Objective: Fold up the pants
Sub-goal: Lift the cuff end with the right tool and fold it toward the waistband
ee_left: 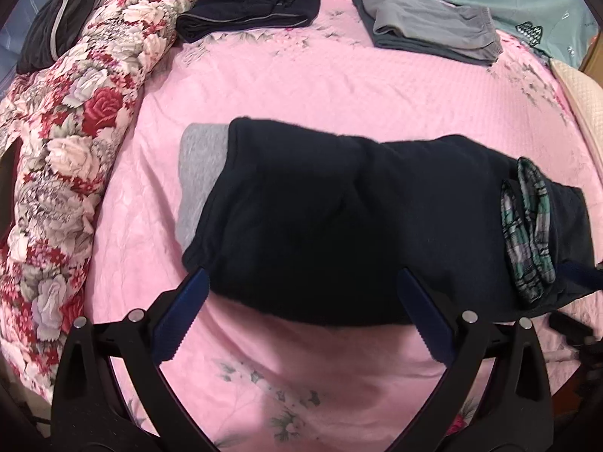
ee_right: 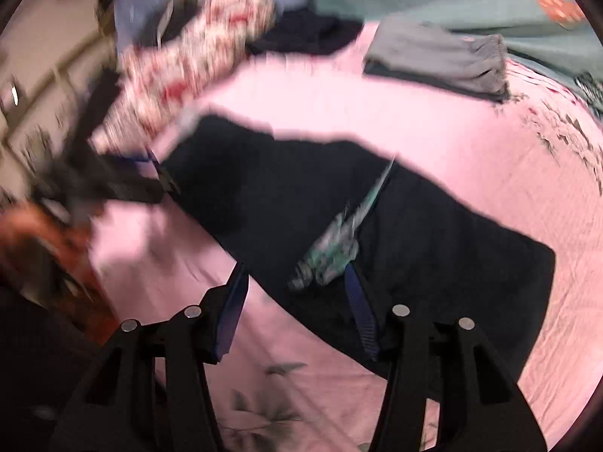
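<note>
Dark navy pants [ee_left: 339, 222] lie across the middle of the bed, on the pink floral bedsheet [ee_left: 301, 75], already doubled lengthwise into a long band; a plaid green lining [ee_left: 527, 226] shows at the waist opening toward the bed's right edge, and a grey lining panel [ee_left: 199, 180] shows at the end nearer the rose-print quilt [ee_left: 75, 132] along the left edge.

I hold the left tool [ee_left: 301, 278] just above the near edge of the pants, its jaws spread wide and empty. The right tool [ee_right: 297, 282] is likewise spread and grips nothing, with its right finger over the fabric beside the plaid lining; that view is blurred, so contact cannot be judged.

Two folded garments, one dark [ee_left: 248, 0] and one grey [ee_left: 429, 34], rest near the far edge of the bed.

In my judgement the step in hand is the crosswise fold. The next move calls for pinching both layers at one end with each tool, lifting evenly, and laying that end over the other without dragging the band askew.
</note>
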`<state>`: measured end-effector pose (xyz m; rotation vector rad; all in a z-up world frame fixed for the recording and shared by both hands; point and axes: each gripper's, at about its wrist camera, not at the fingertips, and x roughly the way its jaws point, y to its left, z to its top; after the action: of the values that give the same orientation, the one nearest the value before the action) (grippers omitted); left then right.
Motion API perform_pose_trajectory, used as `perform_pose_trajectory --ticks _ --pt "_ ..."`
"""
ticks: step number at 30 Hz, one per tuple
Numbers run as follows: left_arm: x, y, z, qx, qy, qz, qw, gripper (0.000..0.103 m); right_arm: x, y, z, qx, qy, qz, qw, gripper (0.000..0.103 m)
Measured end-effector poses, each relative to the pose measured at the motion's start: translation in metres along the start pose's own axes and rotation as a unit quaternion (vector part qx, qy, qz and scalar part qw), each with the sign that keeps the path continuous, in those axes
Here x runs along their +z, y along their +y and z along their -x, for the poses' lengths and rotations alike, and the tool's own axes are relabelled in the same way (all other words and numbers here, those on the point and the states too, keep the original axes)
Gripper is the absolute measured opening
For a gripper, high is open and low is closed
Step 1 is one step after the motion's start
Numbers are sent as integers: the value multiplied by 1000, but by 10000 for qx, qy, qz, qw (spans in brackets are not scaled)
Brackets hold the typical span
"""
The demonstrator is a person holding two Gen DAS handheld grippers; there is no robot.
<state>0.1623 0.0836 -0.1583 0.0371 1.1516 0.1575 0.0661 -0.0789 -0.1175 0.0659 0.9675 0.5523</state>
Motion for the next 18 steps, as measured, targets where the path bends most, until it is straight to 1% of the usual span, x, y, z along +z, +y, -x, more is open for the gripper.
perform_pose_trajectory --ticks 2,3,4,5,6,8,10,11,13,14,15,16,17,18 --pt "2 -3 0 -74 -38 -22 10000 101 10 -22 19 180 -375 -681 9968 54" --pt "4 -5 -1 -81 -59 -32 9999 101 14 -30 21 183 -474 -944 9942 49" --pt "5 -6 -2 -81 -55 -28 9999 101 20 -39 20 162 -559 -1198 9911 37" --pt "7 -6 -4 -94 -45 -9 9999 101 26 -53 16 128 -585 -1450 9876 30" --pt "7 -7 -5 -104 -35 9 9999 101 28 -59 11 94 -576 -1532 9865 18" --pt "9 -6 -7 -100 -6 49 9999 101 36 -67 -5 -60 -513 -1610 9856 16" --pt "9 -5 -6 -71 -9 71 9999 101 40 -64 -27 -153 -344 -1480 9883 16" --pt "9 -3 -6 -50 -11 81 10000 101 38 -60 -40 -262 -159 -1320 9908 16" --pt "9 0 -5 -4 -12 119 9999 101 26 -51 -71 -469 457 -940 9934 16" --pt "9 2 -5 28 -12 142 9999 101 19 -44 -81 -590 586 -708 9940 16" --pt "9 5 -4 74 -13 176 9998 101 18 -39 -78 -658 547 -540 9949 16" --pt "9 8 -3 105 -22 213 9997 101 19 -35 -75 -687 599 -436 9949 16" --pt "9 12 -1 141 -45 259 9996 101 22 -34 -69 -685 598 -448 9948 16" --pt "9 17 1 197 -76 320 9993 101 25 -34 -56 -545 450 -555 9960 16"
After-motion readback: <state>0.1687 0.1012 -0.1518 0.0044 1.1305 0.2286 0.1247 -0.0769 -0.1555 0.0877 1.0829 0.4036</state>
